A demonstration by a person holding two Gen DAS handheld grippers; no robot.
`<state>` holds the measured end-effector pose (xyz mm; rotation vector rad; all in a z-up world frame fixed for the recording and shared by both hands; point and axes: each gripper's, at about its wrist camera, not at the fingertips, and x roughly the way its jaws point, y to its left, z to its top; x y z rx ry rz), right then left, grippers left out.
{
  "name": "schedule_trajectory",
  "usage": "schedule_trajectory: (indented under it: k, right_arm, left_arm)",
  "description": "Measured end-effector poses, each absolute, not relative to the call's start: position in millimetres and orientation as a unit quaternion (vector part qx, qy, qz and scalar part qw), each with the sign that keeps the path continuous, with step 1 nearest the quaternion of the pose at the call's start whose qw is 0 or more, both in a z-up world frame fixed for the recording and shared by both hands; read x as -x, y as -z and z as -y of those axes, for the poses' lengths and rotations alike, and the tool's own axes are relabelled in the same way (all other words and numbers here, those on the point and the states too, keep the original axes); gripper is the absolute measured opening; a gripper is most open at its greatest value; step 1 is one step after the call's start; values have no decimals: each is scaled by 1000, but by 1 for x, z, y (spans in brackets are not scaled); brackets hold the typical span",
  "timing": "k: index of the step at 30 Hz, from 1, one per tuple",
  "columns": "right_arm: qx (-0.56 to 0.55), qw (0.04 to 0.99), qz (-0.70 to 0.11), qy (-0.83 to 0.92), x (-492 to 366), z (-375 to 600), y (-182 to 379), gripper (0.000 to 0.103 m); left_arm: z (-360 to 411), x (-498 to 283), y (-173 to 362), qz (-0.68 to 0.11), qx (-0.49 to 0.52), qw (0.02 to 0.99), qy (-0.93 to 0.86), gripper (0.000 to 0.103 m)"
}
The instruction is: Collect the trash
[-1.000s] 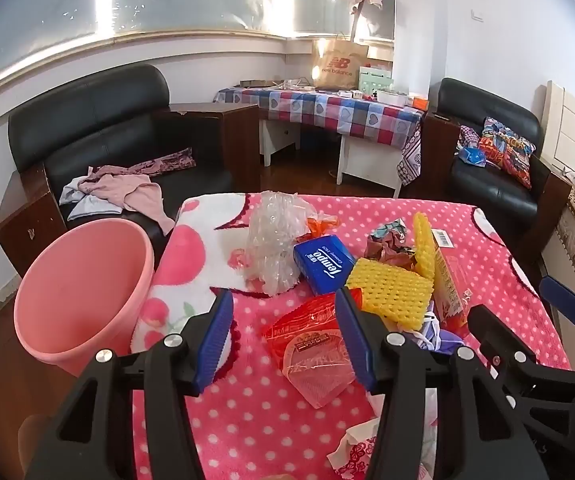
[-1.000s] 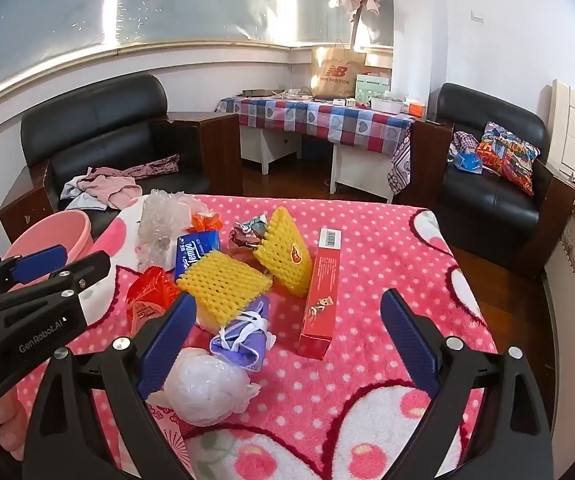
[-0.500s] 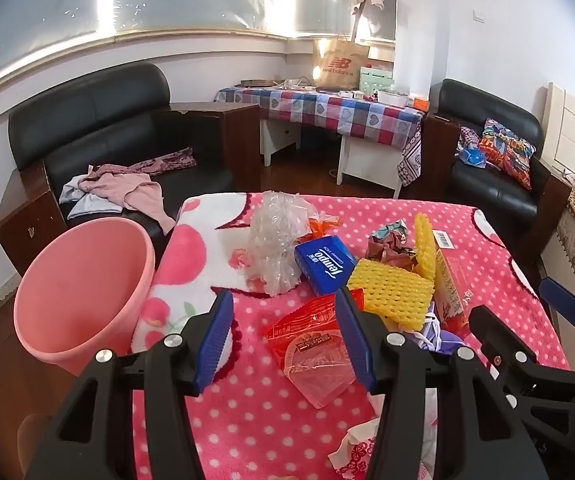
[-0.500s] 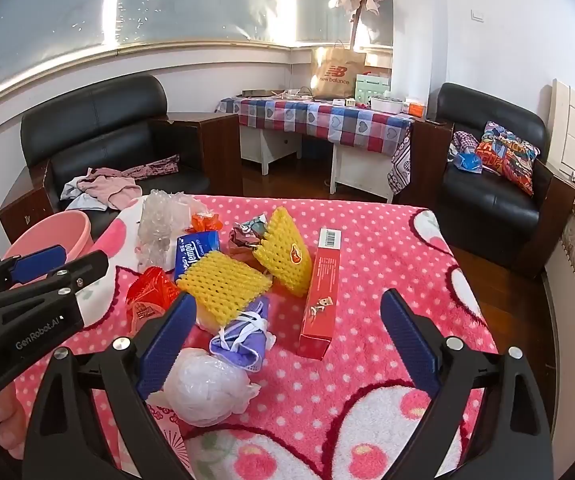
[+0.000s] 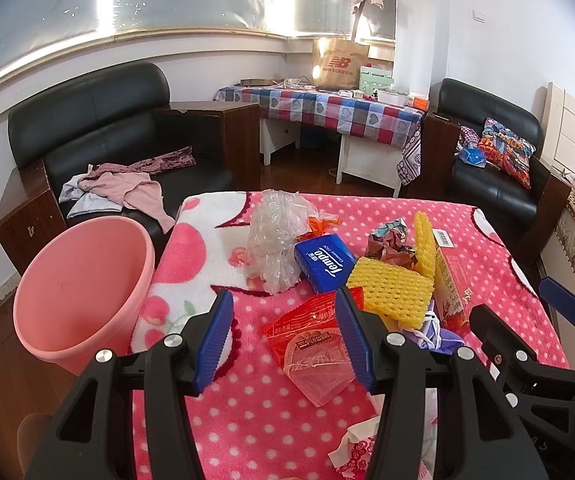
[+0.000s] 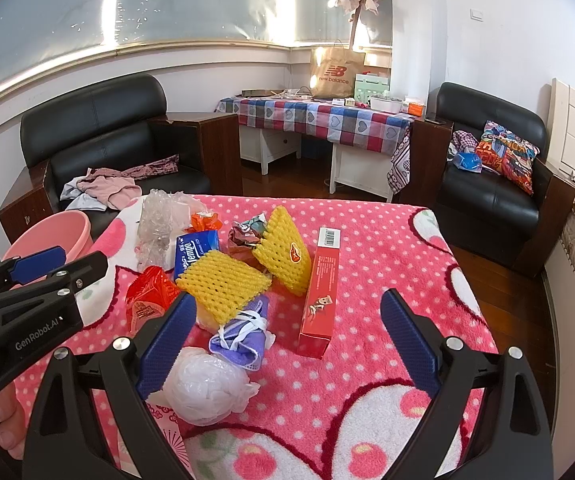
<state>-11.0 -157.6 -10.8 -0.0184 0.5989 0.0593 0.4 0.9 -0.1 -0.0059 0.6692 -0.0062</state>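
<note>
Trash lies on a pink dotted blanket (image 6: 387, 248): a red wrapper (image 5: 311, 332), clear crumpled plastic (image 5: 275, 236), a blue Tempo tissue pack (image 5: 325, 262), yellow foam nets (image 6: 223, 284), a red carton (image 6: 321, 292), a purple cloth bundle (image 6: 243, 338) and a white plastic ball (image 6: 203, 390). A pink bucket (image 5: 79, 292) stands left of the table. My left gripper (image 5: 283, 336) is open and empty, just short of the red wrapper. My right gripper (image 6: 287, 344) is open wide and empty, above the blanket near the purple bundle.
A black armchair (image 5: 119, 136) with clothes stands behind the bucket. A checked-cloth table (image 5: 327, 112) stands at the back. Another black armchair (image 5: 499, 172) with a cushion stands at the right. A wooden side cabinet (image 5: 223, 136) is behind the table.
Almost nothing has moved. Both grippers stay open and nearly still over the blanket.
</note>
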Motion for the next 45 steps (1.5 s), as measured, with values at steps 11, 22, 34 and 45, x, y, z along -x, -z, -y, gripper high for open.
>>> schedule_trajectory:
  k: [11,22,34,45]
  right_arm:
    - [9,955,-295,-29,11,158,11,94]
    - [8,955,-295,-29,11,159,11,94]
    - [8,955,-295,-30,12,160,10,94]
    - [8,955,-295,-30,11,162,9,94]
  left_arm:
    - [-1,0,0,-329,3,944,3,53]
    - [-1,0,0,-329,4,944,3,53]
    - [-1,-1,0,-329,4,944,3,53]
    - [-2,0,3,-329,3,944,7,53]
